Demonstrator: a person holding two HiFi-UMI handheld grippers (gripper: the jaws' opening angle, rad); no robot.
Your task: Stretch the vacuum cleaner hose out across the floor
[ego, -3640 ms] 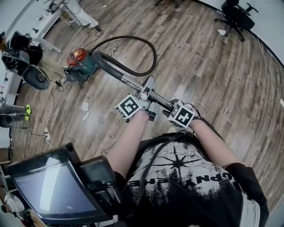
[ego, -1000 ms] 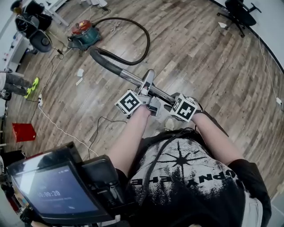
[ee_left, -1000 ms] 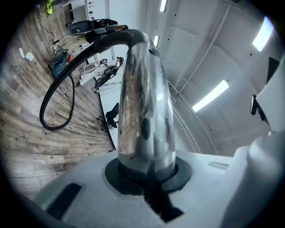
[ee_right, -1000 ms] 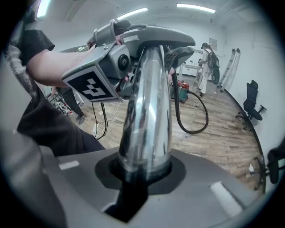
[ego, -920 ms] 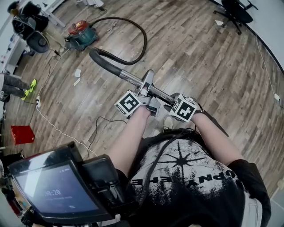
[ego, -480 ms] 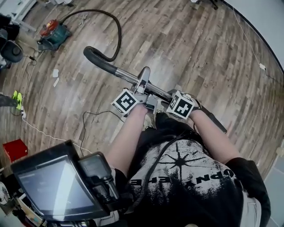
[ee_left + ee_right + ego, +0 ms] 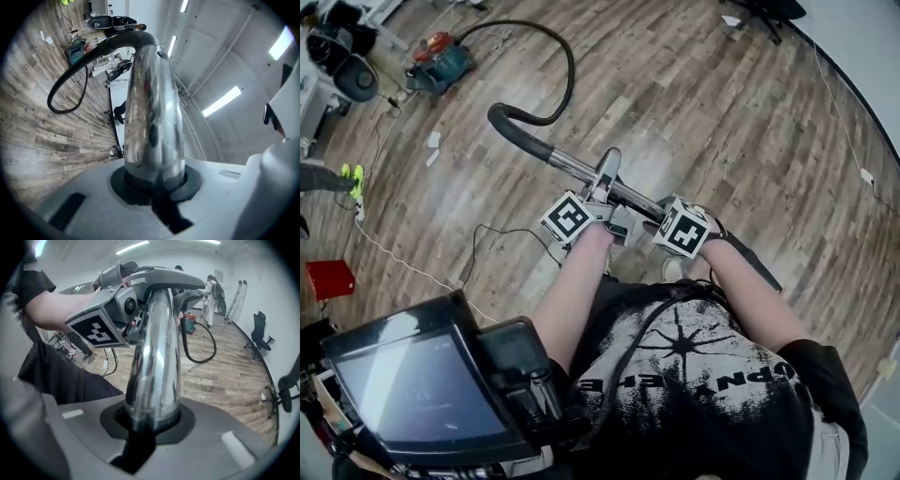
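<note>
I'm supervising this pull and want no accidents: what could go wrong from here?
1. The hose curves back to the vacuum cleaner. Once it goes taut, the cleaner may get dragged or tip over.
2. A black cable lies loose on the floor close below the held end. A foot might catch on it.

Bare floor (image 7: 741,131) ahead and right lay open, hose (image 7: 570,75) loop, vacuum (image 7: 441,58), cable (image 7: 412,268), red box (image 7: 328,278) crowded the left.
</note>
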